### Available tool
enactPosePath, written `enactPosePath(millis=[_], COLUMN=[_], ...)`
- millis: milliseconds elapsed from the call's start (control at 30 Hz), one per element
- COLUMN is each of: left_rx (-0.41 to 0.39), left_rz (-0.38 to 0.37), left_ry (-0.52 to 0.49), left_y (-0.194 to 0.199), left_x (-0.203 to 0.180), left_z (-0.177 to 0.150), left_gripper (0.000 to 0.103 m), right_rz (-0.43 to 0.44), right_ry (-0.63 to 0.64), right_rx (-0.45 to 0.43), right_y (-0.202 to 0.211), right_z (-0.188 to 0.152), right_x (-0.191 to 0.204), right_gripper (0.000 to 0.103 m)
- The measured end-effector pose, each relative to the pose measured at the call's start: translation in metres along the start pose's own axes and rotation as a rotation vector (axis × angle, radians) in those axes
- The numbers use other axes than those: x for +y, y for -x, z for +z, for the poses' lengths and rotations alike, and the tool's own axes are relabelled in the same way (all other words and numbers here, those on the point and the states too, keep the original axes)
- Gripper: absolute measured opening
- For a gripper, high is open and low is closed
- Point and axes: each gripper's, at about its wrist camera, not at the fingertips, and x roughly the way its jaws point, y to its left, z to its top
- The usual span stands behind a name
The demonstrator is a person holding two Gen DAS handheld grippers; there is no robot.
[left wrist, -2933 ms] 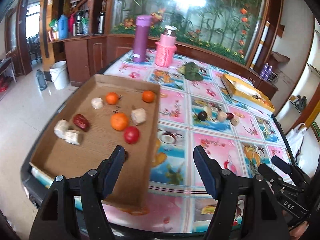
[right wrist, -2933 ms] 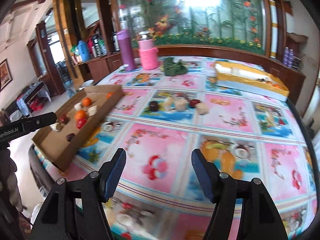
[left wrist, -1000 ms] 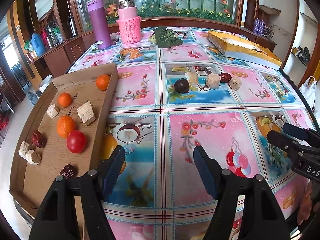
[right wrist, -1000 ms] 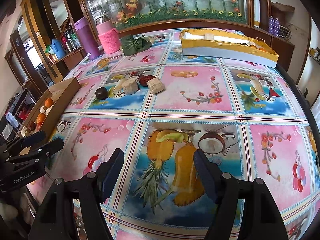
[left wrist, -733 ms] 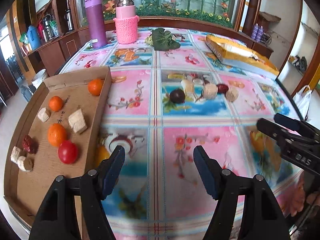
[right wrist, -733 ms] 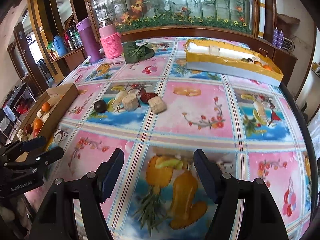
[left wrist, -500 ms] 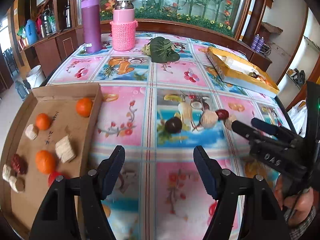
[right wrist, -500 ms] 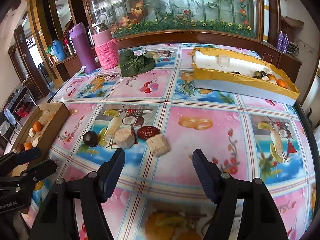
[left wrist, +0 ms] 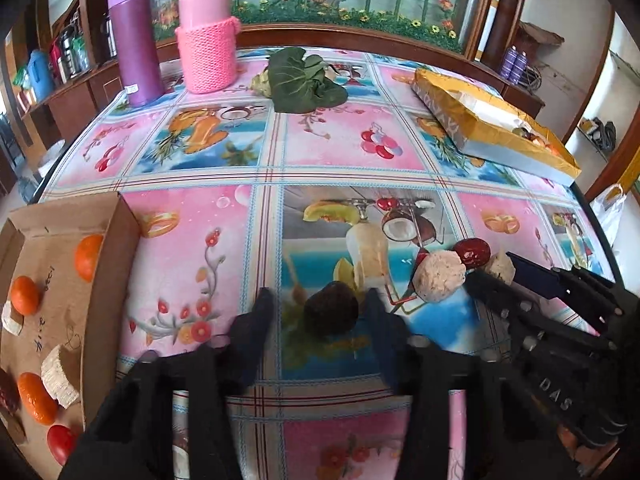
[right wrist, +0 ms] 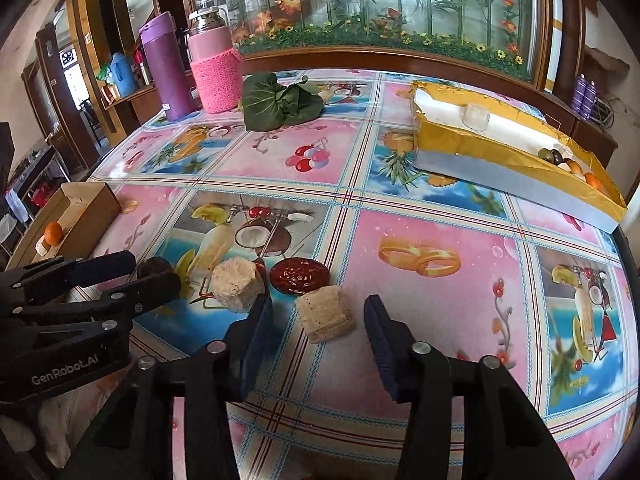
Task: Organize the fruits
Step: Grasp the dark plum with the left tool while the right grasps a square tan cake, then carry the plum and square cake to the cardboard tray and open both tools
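My left gripper (left wrist: pixel 318 320) is open, its fingers on either side of a dark round fruit (left wrist: pixel 330 312) on the table, not closed on it. My right gripper (right wrist: pixel 318 320) is open around a pale cut fruit chunk (right wrist: pixel 325 313). Beside it lie a rounder pale chunk (right wrist: pixel 236 280) and a red date (right wrist: pixel 299 275). In the left wrist view the pale chunk (left wrist: pixel 439 276) and the date (left wrist: pixel 474 251) lie right of the dark fruit. The cardboard tray (left wrist: pixel 108 264) at left holds oranges (left wrist: pixel 89 257), pale chunks and a red fruit (left wrist: pixel 60 442).
A purple flask (right wrist: pixel 166 68), a pink-sleeved jar (right wrist: pixel 214 74) and green leaves (right wrist: pixel 280 102) stand at the far side. A gold-edged box (right wrist: pixel 512 168) with small fruits lies at the right. The table edge runs close on the right.
Both grippers have moved forward and down to the loose fruits in the table's middle. The left now brackets the dark fruit, the right the pale chunk. Both stay open.
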Motion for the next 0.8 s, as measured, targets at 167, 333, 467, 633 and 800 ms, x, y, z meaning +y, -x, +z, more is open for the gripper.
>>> enactPosePath(millis=[167,333,467,633,800], left_rx=[-0.023,-0.057,-0.078,-0.098,-0.123], left_rz=[-0.013,-0.037,-0.045,-0.029,0.043], left_ry=[-0.006,0.032,0.067,0.137,0.221], left_y=[0.010,0.041,0.072,0.106,0.138], left_x=[-0.002,0.008,0.027,0.065,0.117], left_z=[-0.003,-0.011,-0.023,-0.046,-0.080], left_gripper=[0.022,0.022,0.022,0.023,0.023], right_rz=[0.009,0.014,0.040,0.070,0.129], right_ry=[-0.022,-0.037,-0.056,-0.012,0.064], right_rx=[-0.013,-0.045,-0.056,-0.089,-0.111], right_y=[0.003,0.012,0.023,0.054,0.087], right_z=[0.000,-0.001,-0.002,-0.010,-0.017], right_x=[-0.005,-0.007,-0.001,0.029,0.078], right_gripper=[0.031,0.031,0.031,0.031,0.031])
